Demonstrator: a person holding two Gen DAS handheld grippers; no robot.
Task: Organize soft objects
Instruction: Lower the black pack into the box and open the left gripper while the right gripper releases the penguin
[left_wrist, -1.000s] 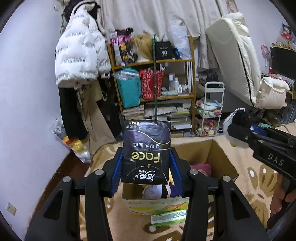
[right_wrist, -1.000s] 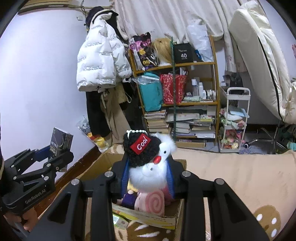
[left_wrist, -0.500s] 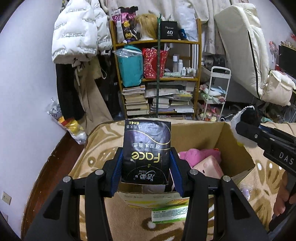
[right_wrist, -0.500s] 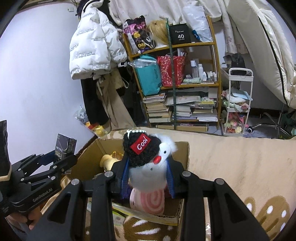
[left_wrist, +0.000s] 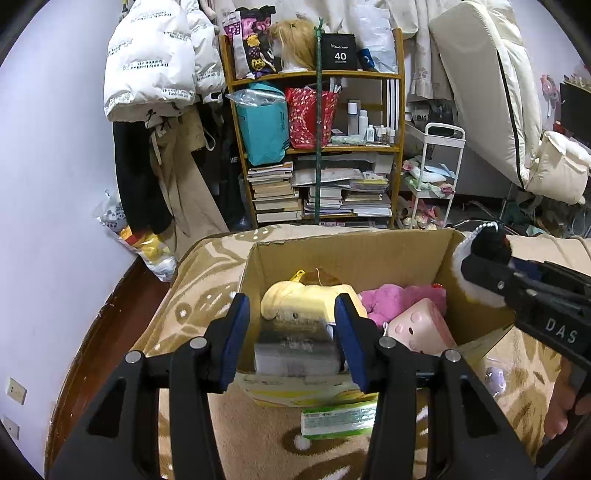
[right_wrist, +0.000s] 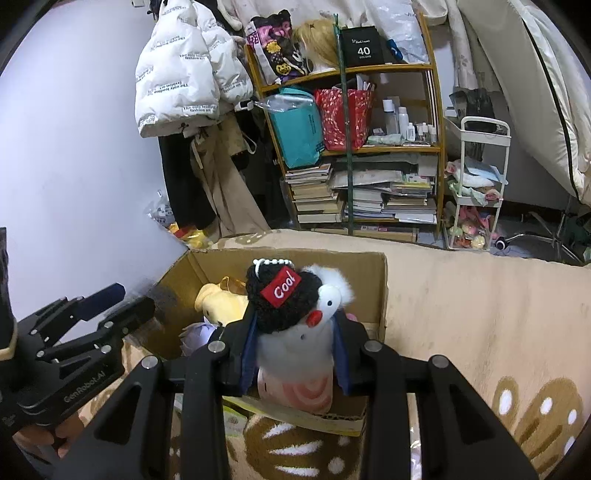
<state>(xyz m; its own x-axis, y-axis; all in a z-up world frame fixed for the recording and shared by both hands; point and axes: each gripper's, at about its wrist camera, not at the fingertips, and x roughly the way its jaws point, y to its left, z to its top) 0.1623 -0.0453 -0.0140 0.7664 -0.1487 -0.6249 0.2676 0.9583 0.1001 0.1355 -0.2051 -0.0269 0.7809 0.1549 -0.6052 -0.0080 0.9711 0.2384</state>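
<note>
Now both hands are at the drop-off step. The left gripper (left_wrist: 291, 332) stands apart, its blurred tissue pack (left_wrist: 295, 349) falling into the cardboard box (left_wrist: 351, 254). The right gripper (right_wrist: 293, 354), tilted downward over the box, clamps a white plush bird (right_wrist: 295, 332); next it needs releasing inside.

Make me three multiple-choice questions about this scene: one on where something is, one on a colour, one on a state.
1. Where is the yellow plush? A in the box; B in a sink; C on a stove.
2. What colour is the doll's tag? A blue; B red; C green.
3. The right tool is: A open, empty; B shut on the doll; C shut on a cup.
Answers: A, it lies inside the box; B, red with "Cool" in white; B, both pads press the doll's sides.
</note>
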